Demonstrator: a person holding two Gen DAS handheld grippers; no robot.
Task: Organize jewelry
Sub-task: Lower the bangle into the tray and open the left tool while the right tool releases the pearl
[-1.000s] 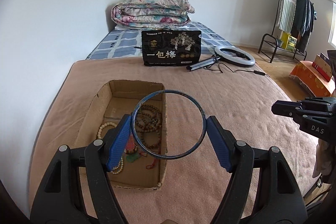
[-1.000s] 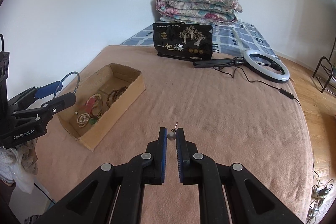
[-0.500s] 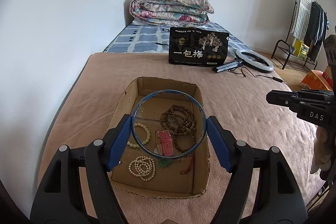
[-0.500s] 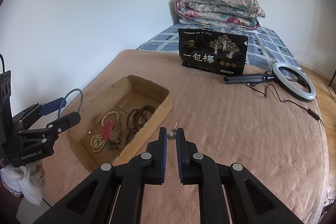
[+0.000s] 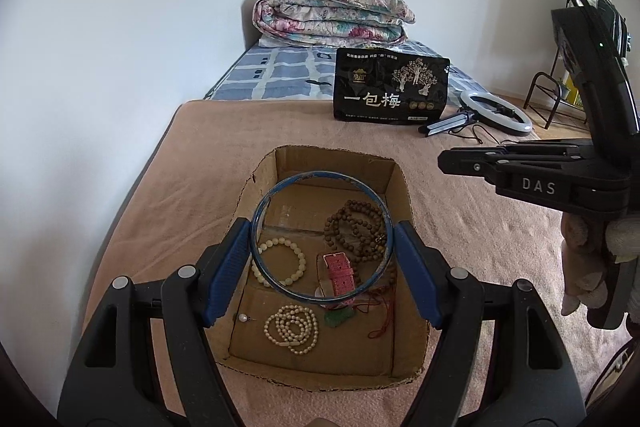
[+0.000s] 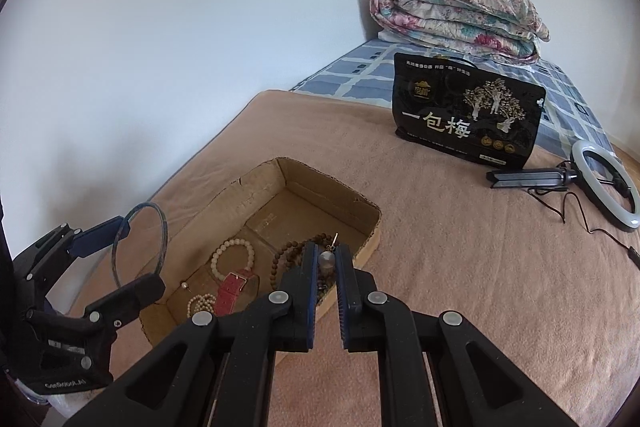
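Note:
An open cardboard box (image 5: 402, 183) sits on the tan blanket and holds brown bead strands (image 5: 356, 231), a pale bead bracelet (image 5: 280, 261), a white pearl strand (image 5: 292, 327), a pink strap (image 5: 339, 277) and a pearl pin (image 5: 242, 317). My left gripper (image 5: 320, 259) is shut on a thin blue bangle (image 5: 320, 177), held upright above the box. It also shows in the right wrist view (image 6: 120, 251) with the bangle (image 6: 160, 239). My right gripper (image 6: 326, 259) is shut on a small grey pearl earring (image 6: 327, 258) above the box's right rim (image 6: 372, 223).
A black printed bag (image 5: 390, 87) stands at the blanket's far end, with a ring light and folded stand (image 5: 496, 111) beside it. A folded floral quilt (image 5: 332, 15) lies on the checked sheet behind. The white wall runs along the left. A clothes rack (image 5: 560, 83) stands at far right.
Both grippers have moved left toward the box. The bangle now hangs over the box's middle, and the right gripper with the earring has come over the box's right rim.

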